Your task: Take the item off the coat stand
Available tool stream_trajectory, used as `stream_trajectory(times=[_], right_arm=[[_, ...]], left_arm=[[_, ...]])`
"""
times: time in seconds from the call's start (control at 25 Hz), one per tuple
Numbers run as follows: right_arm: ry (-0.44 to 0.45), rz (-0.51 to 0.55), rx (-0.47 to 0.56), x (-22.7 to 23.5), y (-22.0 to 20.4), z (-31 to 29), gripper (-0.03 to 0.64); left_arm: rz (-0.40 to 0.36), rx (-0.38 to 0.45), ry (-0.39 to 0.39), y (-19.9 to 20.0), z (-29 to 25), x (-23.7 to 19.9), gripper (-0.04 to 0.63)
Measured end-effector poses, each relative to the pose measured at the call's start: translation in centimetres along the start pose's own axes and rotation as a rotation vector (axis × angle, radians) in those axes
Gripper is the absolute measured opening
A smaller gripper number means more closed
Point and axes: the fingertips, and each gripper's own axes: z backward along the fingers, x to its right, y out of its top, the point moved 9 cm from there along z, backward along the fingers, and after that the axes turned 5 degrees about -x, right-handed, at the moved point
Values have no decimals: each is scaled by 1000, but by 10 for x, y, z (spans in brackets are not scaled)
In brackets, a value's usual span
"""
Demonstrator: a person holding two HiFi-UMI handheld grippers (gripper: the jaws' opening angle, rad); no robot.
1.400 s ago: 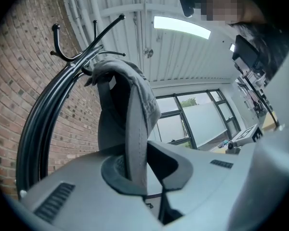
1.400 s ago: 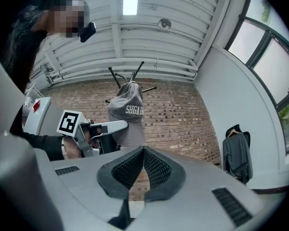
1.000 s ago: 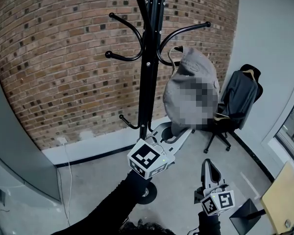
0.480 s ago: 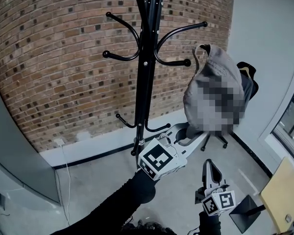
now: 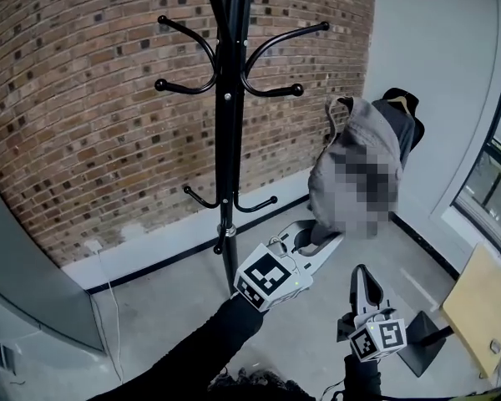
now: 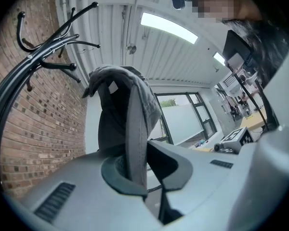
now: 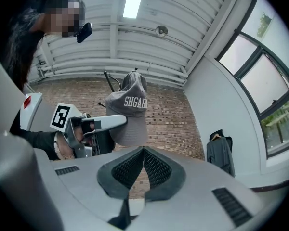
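Right gripper (image 7: pixel 143 150): held low and nearest the person, pointing up, jaws fully together with their ribbed pads meeting and nothing between them. Left gripper (image 6: pixel 135 174): raised on the person's black-sleeved arm (image 5: pixel 192 349), slightly ahead of and to the left of the right gripper, jaws nearly closed and clamped on the stiff brim of the grey fabric baseball cap (image 5: pixel 366 128). The cap stands upright above the jaws, its crown uppermost, its rear strap loop at the top left, and white lettering on its front panel facing the right gripper. The cap hangs in the air and touches no hook; it is well to the right of the black metal coat stand (image 5: pixel 227 140), level with the gap between the stand's upper and lower hook sets. All visible hooks on the stand are bare. The stand rests on the grey floor (image 5: pixel 167 307) near the wall edge. Behind it runs the red brick wall (image 5: pixel 83 140). Behind the cap, a dark jacket (image 7: pixel 219 150) hangs by the white wall beside the window (image 5: pixel 493 182).
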Motion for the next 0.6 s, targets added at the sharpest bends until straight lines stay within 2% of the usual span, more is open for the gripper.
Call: stream_trajectory(times=[0.4,0.6], right_arm=[[-42,5,-9,-8,1,30,9],[-44,28,-21,-17,-2,40,11]], left_arm=[[90,-69,2,-44,23,34,31],[136,-143,24,-73,48,53,31]])
